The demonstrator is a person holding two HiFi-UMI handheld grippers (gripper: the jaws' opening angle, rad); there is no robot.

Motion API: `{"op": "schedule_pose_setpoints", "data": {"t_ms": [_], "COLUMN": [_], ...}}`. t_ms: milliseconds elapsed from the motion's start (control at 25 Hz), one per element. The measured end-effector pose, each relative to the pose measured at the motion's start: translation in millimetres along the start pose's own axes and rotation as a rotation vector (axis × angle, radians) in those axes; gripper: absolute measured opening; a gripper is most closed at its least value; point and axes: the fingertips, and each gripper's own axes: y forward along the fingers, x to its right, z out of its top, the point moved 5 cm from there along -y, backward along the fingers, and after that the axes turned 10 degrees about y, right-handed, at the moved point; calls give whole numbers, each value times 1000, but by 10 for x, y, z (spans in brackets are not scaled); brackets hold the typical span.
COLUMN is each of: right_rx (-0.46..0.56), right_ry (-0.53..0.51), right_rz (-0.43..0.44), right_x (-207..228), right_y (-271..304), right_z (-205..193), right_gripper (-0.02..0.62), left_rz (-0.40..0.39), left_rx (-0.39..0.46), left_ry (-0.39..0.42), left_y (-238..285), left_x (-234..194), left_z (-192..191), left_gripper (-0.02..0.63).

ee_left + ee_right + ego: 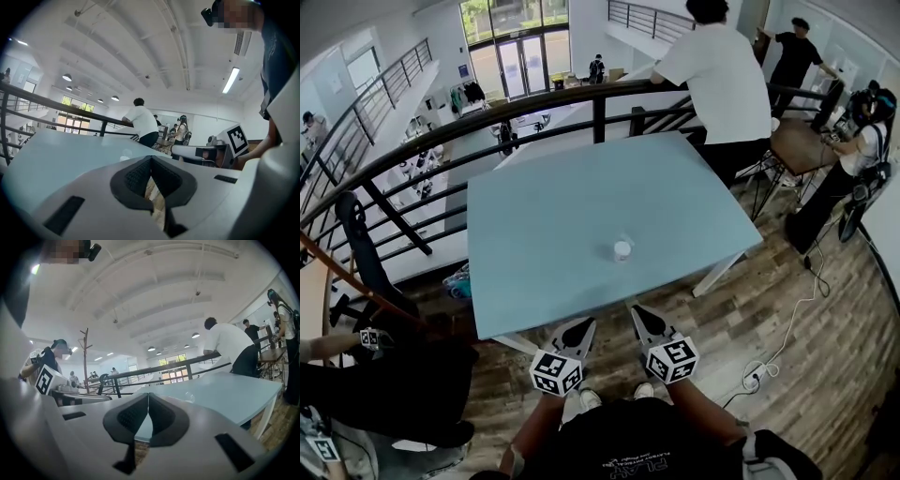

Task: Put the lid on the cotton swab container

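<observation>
A small clear cotton swab container (622, 249) with a white top stands alone near the middle of the light blue table (544, 234). No separate lid shows. Both grippers hang just off the table's near edge, short of the container. The left gripper (581, 328) is shut with nothing between its pads. The right gripper (639, 316) is shut and empty too. From the left gripper view the shut jaws (151, 160) point across the tabletop, and the container (125, 154) shows faintly. In the right gripper view (148, 397) the container (189, 397) is a faint shape to the right.
A black railing (534, 103) runs behind the table. A person in a white shirt (722, 75) leans on it at the far right corner. A brown table (802, 145) with people stands at the right. A cable and socket (757, 375) lie on the wooden floor.
</observation>
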Motion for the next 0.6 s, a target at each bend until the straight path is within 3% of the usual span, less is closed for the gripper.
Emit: {"op": "schedule_pose_setpoints", "data": {"t_ms": [280, 600], "right_rx": [30, 33], "right_ry": [1, -18], "right_rz": [-12, -24], "right_x": [-200, -147], "right_y": [58, 229], "right_z": [-18, 38], "right_gripper": [18, 18], "left_rz": [-49, -61], "left_rx": [-2, 1], "left_ry": [2, 16], "left_y": [-145, -27], "left_x": [-75, -209], "left_z": [-44, -44], "left_gripper": [12, 12]}}
